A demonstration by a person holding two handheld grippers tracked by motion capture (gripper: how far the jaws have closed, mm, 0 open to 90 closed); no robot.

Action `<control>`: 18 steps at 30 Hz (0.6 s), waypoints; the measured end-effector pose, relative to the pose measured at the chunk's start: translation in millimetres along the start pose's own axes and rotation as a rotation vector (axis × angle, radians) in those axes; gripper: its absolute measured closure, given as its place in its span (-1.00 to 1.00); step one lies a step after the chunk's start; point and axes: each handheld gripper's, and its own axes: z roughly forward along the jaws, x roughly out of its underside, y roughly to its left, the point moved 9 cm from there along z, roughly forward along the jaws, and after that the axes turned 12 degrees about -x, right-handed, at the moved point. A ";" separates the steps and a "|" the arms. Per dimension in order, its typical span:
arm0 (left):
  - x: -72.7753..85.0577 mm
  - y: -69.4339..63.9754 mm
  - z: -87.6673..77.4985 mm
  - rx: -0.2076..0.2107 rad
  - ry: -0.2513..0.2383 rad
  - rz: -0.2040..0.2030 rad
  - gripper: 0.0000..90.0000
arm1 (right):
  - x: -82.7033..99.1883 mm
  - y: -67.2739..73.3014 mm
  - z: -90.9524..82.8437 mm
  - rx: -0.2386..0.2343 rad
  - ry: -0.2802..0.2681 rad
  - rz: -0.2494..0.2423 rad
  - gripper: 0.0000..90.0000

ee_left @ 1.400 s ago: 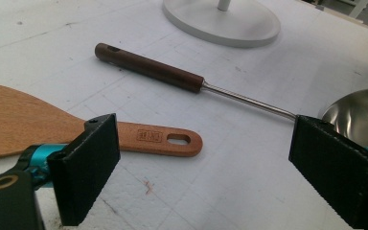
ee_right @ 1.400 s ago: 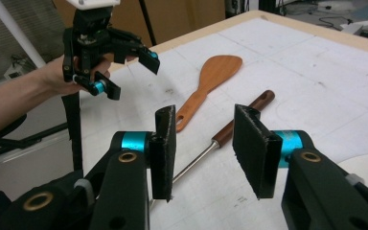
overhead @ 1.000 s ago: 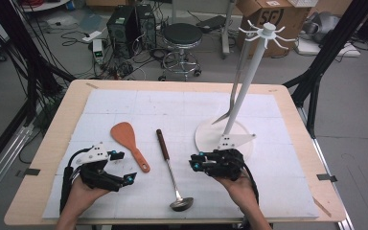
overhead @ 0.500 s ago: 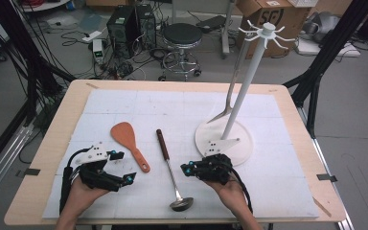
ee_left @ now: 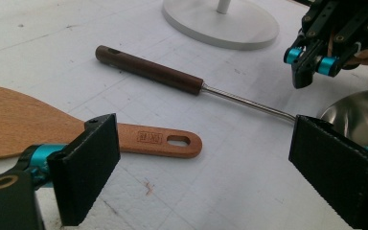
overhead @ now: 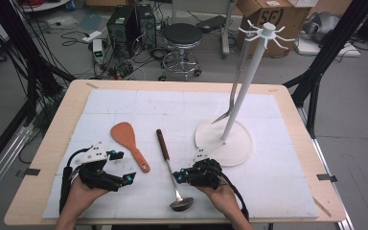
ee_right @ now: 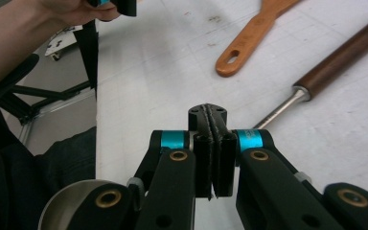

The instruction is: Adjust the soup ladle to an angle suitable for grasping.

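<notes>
Right tool clenched on ladle shaft, grasp step. Left tool released, idle beside spatula. Next: lift, hang on rack.

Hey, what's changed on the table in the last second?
The right tongs moved down and left from the stand's base to the ladle's shaft, and their jaws have just closed, nothing visibly between them. The left tongs, open, the wooden spatula and the ladle stayed put.

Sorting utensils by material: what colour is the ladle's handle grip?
Dark brown, wood-like, on the ladle; the left gripper view shows it best.
</notes>
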 end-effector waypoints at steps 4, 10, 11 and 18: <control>-0.3 -0.4 0.0 0.004 -0.002 0.003 -0.76 | 5.2 0.6 8.2 -0.010 0.016 0.011 0.99; -0.3 0.1 0.2 0.000 -0.001 0.000 -0.76 | 7.5 1.1 11.1 -0.021 0.035 0.009 0.99; -0.4 -0.3 0.3 0.003 -0.003 -0.001 -0.76 | 8.1 0.6 11.7 -0.021 0.040 0.007 0.99; -0.4 -0.6 0.4 0.004 0.000 0.002 -0.76 | 13.6 3.6 20.8 -0.043 0.075 0.006 0.99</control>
